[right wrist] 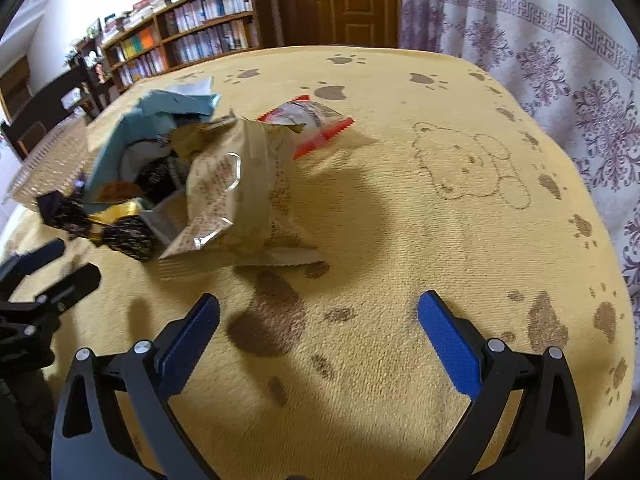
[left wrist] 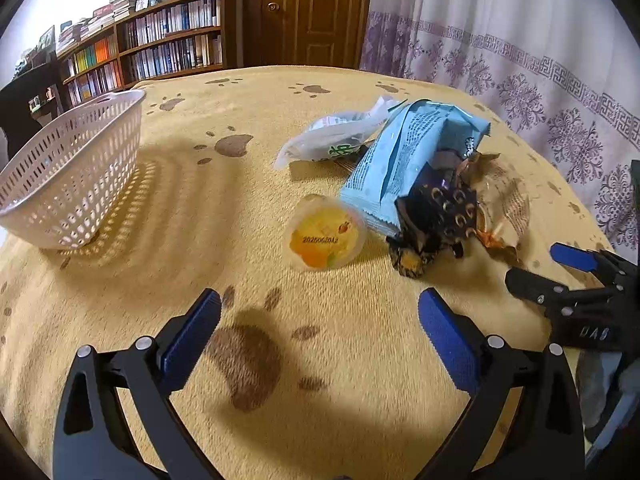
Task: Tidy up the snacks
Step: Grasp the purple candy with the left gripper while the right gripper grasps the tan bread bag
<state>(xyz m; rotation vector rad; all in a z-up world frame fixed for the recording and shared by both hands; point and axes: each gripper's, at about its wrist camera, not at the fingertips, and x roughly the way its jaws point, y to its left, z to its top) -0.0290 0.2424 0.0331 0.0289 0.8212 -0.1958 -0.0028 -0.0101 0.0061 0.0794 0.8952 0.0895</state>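
- The left gripper [left wrist: 320, 336] hangs above the yellow paw-print plush cloth [left wrist: 320, 420] that covers the bench, its blue-padded fingers [left wrist: 192, 336] spread wide with nothing between them.
- The right gripper [right wrist: 318, 334] is likewise wide open and empty over a bare part of the cloth, with the snack pile ahead and to its left.
- A round clear plastic jelly cup with yellow filling [left wrist: 326, 238] lies on its side just ahead of the left gripper, its lid facing the camera.
- Just behind the cup, a light blue foil snack bag [left wrist: 404, 160] leans on a white plastic packet with green print [left wrist: 332, 140].
- Small black-and-gold wrapped sweets [left wrist: 436, 220] lie against the blue bag's near end.
- A beige crinkled snack packet [right wrist: 236, 196] lies at the pile's right side, a red-and-white packet [right wrist: 312, 120] behind it.
- A white perforated plastic basket [left wrist: 72, 168] stands well to the left of the pile.
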